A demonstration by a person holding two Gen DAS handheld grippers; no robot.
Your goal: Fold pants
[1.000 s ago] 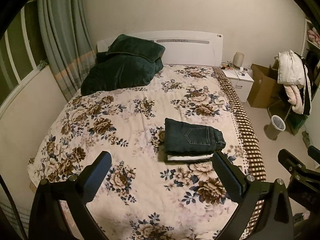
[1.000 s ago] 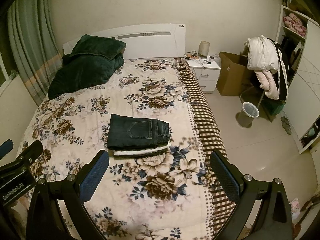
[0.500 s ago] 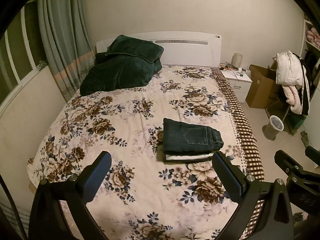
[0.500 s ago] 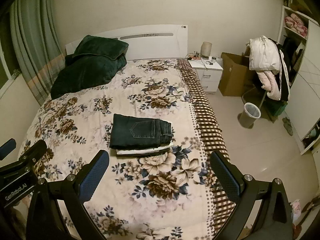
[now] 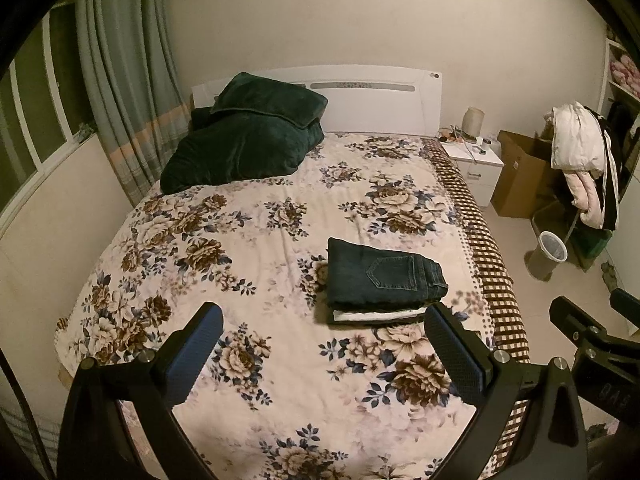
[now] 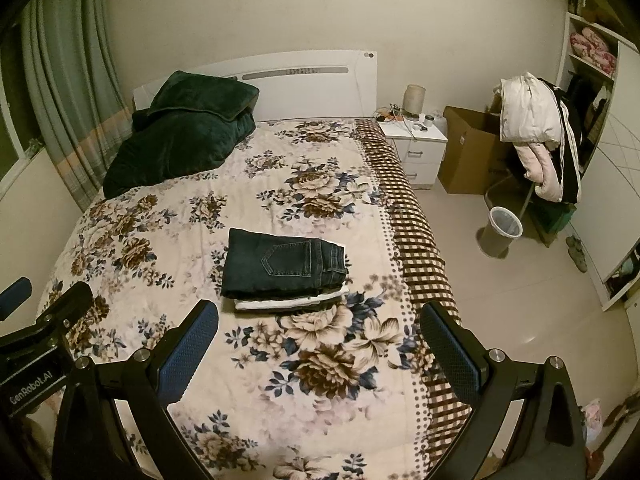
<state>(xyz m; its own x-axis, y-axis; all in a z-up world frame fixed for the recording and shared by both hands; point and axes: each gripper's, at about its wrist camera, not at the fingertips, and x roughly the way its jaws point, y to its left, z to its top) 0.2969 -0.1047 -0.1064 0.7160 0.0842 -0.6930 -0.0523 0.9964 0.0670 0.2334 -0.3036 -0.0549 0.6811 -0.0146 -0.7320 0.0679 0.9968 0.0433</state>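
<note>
A: How do the tools sit?
B: The left tool [image 5: 324,344] and right tool [image 6: 318,340] hover level above the bed's [image 6: 340,360] foot, fingers spread wide, gripping nothing.
A: And the pants [image 6: 280,266]?
B: Folded, beyond both tools, atop a white garment [image 6: 288,302] on the bed. Farther back, a green quilt [image 5: 248,148] by the headboard.
</note>
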